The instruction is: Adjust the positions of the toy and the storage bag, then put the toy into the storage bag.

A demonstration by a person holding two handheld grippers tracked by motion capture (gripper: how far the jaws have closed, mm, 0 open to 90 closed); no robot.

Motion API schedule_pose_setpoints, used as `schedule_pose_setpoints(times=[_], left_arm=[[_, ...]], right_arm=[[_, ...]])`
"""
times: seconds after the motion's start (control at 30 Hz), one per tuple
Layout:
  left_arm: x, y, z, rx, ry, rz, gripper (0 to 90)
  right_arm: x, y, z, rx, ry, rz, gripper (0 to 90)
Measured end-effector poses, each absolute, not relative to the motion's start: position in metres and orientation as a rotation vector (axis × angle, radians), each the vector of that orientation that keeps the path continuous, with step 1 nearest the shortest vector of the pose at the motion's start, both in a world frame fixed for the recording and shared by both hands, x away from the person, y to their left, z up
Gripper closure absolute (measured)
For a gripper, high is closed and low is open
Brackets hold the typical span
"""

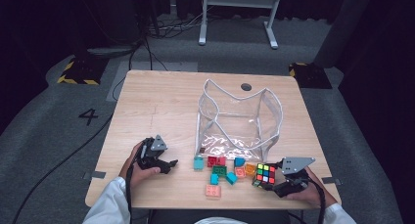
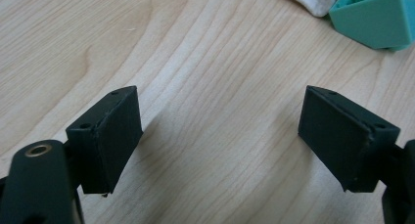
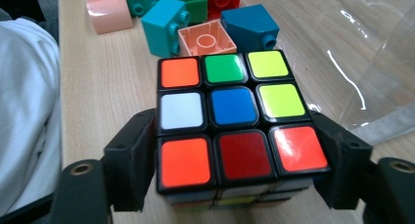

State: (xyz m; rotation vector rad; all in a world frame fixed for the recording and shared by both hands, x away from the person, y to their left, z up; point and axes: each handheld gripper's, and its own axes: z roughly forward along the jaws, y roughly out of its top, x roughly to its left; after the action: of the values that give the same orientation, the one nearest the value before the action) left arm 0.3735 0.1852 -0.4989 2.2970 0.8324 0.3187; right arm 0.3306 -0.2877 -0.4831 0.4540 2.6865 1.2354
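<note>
On the near edge of the wooden table [image 1: 161,101], the right gripper [image 1: 274,183] sits with the puzzle cube [image 1: 265,174] straddled between its two black jaws. From the right gripper view the cube [image 3: 235,121] fills the gap, one jaw along each side, top face showing orange, green and yellow across the far row, white, blue and yellow in the middle, then three reddish squares nearest the camera. Honestly can't say for sure whether the pads are actually pressing on the cube's sides or just sitting right next to them, the angle hides that contact line. The cube looks like it's resting on the table, not lifted.

Over on the other side, the left gripper [image 1: 169,164] is just spread wide over bare wood, nothing between its jaws. The left gripper view makes that pretty obvious: two black pads [image 2: 110,136] far apart with plain tabletop in the middle, and a teal block [image 2: 374,18] poking in at the top right corner.

Between the two grippers there's a loose scatter of toy blocks [image 1: 220,174], teal, red, green, orange and a pale pink one [image 1: 213,190] closest to the person. The cube is at the right end of that pile, just beside the orange block.

Behind the blocks stands a clear plastic bag [image 1: 240,119] with a white rim, mouth open, sitting roughly mid-table.
</note>
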Motion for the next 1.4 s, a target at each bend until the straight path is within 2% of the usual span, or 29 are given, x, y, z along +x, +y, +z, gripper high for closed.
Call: schedule_pose_setpoints(times=[0.1,0.4,0.83,1.4], left_arm=[[0.376,0.184,-0.502,2.264,0.854,0.293,14.5],[0.379,0.182,-0.502,2.278,0.841,0.294,11.4],[0.381,0.181,-0.503,2.282,0.825,0.288,10.4],[0.381,0.181,-0.503,2.28,0.826,0.283,10.4]], right_arm=[[0.335,-0.283,-0.493,0.468,2.689,1.24,33.0],[0.333,-0.289,-0.491,0.412,2.717,1.197,33.7],[0.344,-0.332,-0.475,0.575,2.586,1.249,33.7],[0.384,-0.365,-0.439,0.834,2.29,1.278,33.7]])
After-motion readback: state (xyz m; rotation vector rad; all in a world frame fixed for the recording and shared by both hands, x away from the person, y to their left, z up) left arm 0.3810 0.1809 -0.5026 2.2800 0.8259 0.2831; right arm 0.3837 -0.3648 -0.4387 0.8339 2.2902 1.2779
